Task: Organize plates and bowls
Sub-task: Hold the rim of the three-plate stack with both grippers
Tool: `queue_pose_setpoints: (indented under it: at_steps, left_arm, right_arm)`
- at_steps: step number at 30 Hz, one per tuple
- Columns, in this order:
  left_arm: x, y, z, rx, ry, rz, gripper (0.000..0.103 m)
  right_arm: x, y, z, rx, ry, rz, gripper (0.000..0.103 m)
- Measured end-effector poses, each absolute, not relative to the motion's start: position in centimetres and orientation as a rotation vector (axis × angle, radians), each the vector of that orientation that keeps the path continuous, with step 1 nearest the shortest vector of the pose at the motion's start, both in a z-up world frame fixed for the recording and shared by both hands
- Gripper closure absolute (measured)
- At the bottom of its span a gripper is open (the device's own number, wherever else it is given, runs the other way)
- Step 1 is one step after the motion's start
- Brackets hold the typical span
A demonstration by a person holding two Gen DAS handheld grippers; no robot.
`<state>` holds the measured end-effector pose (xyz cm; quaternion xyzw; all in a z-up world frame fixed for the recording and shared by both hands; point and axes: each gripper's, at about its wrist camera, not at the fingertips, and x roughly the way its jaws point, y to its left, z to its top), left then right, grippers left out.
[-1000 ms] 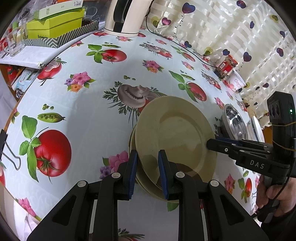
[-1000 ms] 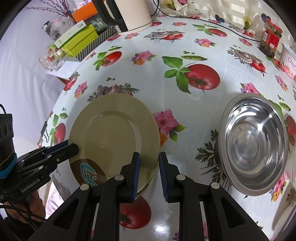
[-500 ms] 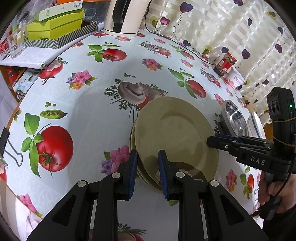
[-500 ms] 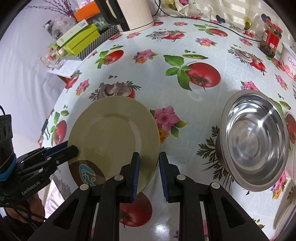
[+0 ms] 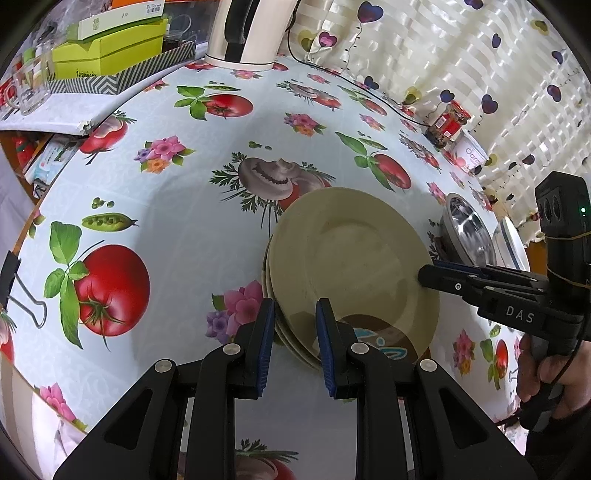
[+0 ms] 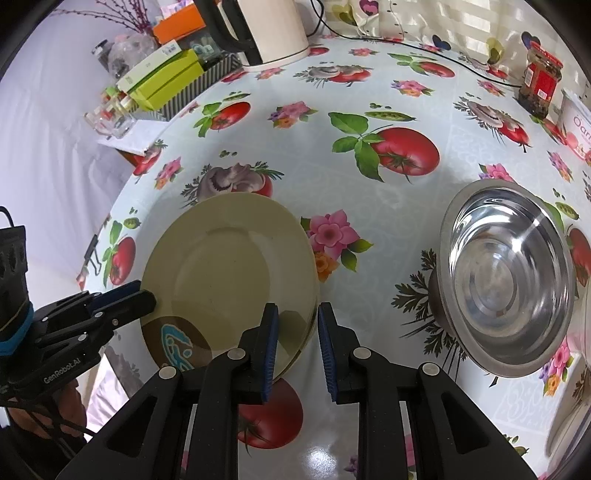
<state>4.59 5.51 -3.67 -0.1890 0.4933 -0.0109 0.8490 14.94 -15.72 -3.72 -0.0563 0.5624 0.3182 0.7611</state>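
Observation:
A stack of olive-cream plates (image 5: 351, 266) lies near the table's front edge; it also shows in the right wrist view (image 6: 229, 273). My left gripper (image 5: 295, 332) is open and straddles the stack's near rim. My right gripper (image 6: 295, 332) is open and straddles the opposite rim. In the left wrist view the right gripper (image 5: 428, 275) reaches the plate edge from the right. In the right wrist view the left gripper (image 6: 146, 295) reaches it from the left. A steel bowl (image 6: 506, 277) sits to the right of the plates, also seen in the left wrist view (image 5: 467, 230).
A white kettle (image 6: 269, 29) with a black cord stands at the back. Green boxes (image 5: 107, 51) on a striped tray sit at the back left. A red-lidded jar (image 6: 539, 81) and a white tub (image 5: 469, 155) stand at the back right. A binder clip (image 5: 18, 288) hangs at the left table edge.
Both grippers have drawn back slightly from the plate stack, which appears a little farther away. The plates and bowl have not visibly moved on the table.

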Motion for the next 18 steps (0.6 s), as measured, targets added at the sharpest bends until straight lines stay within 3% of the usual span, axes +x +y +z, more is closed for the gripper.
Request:
queue_pose_setpoints:
  at_steps: [18]
  left_arm:
    - [5.7,5.9,-3.4,-0.415,1.019,-0.019,0.080]
  right_arm:
    - [14.9,-16.0,-3.6,-0.113,1.187,0.704,0.087]
